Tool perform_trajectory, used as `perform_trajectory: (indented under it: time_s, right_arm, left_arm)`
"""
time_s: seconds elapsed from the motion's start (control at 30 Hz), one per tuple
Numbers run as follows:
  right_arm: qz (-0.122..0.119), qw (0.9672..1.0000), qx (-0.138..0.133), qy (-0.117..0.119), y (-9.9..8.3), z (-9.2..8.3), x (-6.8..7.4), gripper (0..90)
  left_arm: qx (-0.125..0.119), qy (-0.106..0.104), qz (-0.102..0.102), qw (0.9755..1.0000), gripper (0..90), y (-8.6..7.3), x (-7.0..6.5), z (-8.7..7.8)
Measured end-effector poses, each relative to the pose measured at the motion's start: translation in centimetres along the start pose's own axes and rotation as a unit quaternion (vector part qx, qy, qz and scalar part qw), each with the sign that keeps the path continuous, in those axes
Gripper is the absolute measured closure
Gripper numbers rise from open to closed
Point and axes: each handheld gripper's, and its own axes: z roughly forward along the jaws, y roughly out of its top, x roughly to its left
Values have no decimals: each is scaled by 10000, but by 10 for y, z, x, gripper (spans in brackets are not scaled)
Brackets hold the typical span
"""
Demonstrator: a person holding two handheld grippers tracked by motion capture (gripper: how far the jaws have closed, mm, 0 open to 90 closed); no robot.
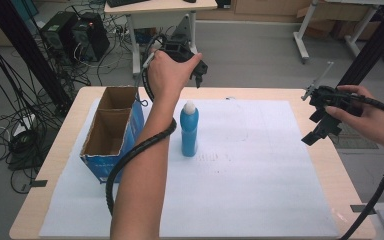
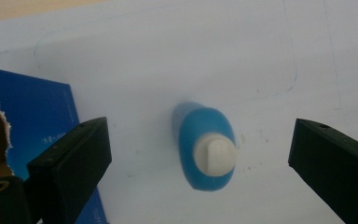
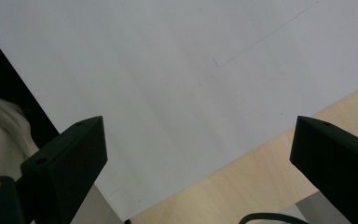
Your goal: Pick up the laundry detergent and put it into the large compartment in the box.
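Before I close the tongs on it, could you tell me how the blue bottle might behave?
The blue bottle stands upright, tall and narrow, so a sideways nudge may tip it. Its smooth, rounded plastic could slip between the left tongs. It probably stays stiff when squeezed.

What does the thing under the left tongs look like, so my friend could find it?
Find the white sheet covering the table, then the open cardboard box with blue sides on its left part. Just right of the box stands a bottle, upright, with the left tongs held open above it. It is the only blue bottle there, and it has a white cap.
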Motion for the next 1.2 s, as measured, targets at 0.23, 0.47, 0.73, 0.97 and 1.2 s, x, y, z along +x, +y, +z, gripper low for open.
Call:
perform_trajectory:
  time_s: [0.23,0.47,0.73,0.97,1.2]
  right_arm:
    - [-29,10000,-35,7,-6,2,2,36]
    - [-87,10000,20,22,-4,5,5,36]
    - [-170,9998,-46,-8,-9,0,10,37]
    - [-181,9998,-44,-11,-9,0,12,36]
    - [-211,9998,-55,8,-5,2,12,36]
  left_arm:
    - [84,170,53,9998,64,-5,-20,14]
    - [186,163,48,9997,64,-7,-27,28]
    - [300,244,-40,9992,65,-12,-33,54]
    - [420,200,-110,9989,67,-12,-31,69]
    - [485,242,-150,9984,98,-12,-32,78]
